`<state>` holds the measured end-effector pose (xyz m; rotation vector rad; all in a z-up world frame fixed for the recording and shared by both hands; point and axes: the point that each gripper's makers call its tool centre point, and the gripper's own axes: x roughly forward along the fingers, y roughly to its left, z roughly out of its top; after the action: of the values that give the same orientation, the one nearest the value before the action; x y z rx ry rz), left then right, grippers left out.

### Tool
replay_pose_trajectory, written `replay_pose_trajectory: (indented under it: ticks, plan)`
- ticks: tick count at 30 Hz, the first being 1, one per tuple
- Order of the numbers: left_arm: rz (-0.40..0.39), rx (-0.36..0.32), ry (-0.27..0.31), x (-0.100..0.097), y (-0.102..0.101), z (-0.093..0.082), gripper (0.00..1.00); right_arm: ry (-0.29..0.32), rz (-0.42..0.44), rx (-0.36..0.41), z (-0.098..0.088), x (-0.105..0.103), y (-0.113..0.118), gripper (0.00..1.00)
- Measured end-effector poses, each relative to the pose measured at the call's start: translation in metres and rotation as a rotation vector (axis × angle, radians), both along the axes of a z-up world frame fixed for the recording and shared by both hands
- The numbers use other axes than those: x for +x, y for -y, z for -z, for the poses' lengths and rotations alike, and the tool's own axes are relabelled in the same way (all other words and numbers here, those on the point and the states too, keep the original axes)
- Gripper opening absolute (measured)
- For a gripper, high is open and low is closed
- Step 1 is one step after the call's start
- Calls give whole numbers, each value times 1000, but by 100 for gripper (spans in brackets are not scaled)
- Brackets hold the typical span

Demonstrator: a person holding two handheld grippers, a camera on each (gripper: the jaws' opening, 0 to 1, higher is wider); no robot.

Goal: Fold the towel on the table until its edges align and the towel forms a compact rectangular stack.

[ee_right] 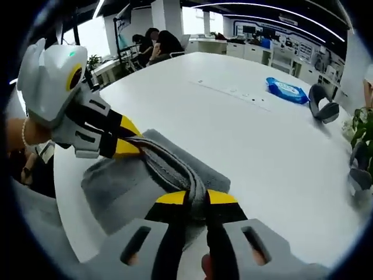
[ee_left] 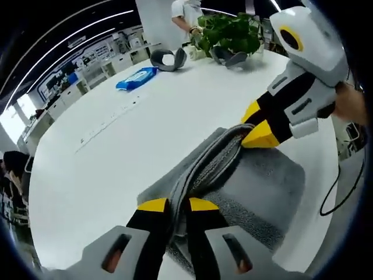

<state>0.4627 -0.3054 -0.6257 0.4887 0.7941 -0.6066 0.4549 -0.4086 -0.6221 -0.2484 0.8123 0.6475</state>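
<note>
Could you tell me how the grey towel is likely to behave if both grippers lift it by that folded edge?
The towel will probably sag between the left gripper and right gripper, since its pinched edge already bunches into soft ridges. It looks thick and plush, so likely grippy, not slippery. Loose layers may slip apart.

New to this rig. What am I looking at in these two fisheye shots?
A person holds a two-jaw gripper in each hand, and each carries a camera looking along its own jaws. The left gripper and the right gripper are each shut on an end of the same raised fold of a grey towel. Each gripper also shows in the other's view. The towel lies on a white table. Farther off lie a blue packet, grey curved objects and a plant.
</note>
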Motion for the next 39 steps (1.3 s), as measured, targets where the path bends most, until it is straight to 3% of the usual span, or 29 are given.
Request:
replay_pose_trajectory:
  ticks: [5, 6, 7, 13, 21, 30, 34, 37, 39]
  plan:
    - [14, 16, -11, 3, 2, 15, 11, -15, -18, -51, 19, 5, 2, 9]
    - [-14, -7, -16, 5, 2, 16, 11, -14, -17, -46, 22, 6, 2, 9]
    - [21, 2, -25, 7, 2, 18, 10, -12, -10, -37, 23, 8, 2, 9]
    - [-5, -25, -70, 11, 3, 20, 9, -63, 41, 25, 28, 15, 2, 7]
    - [-13, -38, -69, 22, 2, 19, 9, -28, 30, -24, 27, 25, 0, 6]
    - [-29, -38, -63, 39, 4, 20, 9, -8, 41, -71, 27, 49, 2, 6]
    - [-40, -51, -70, 38, 3, 20, 9, -12, 60, -57, 27, 46, 3, 7]
    - [-46, -78, -36, 36, 2, 17, 10, 14, 69, -23, 22, 44, 4, 8]
    - [-77, -100, -22, 35, 1, 14, 11, -4, 94, 7, 17, 43, 6, 11]
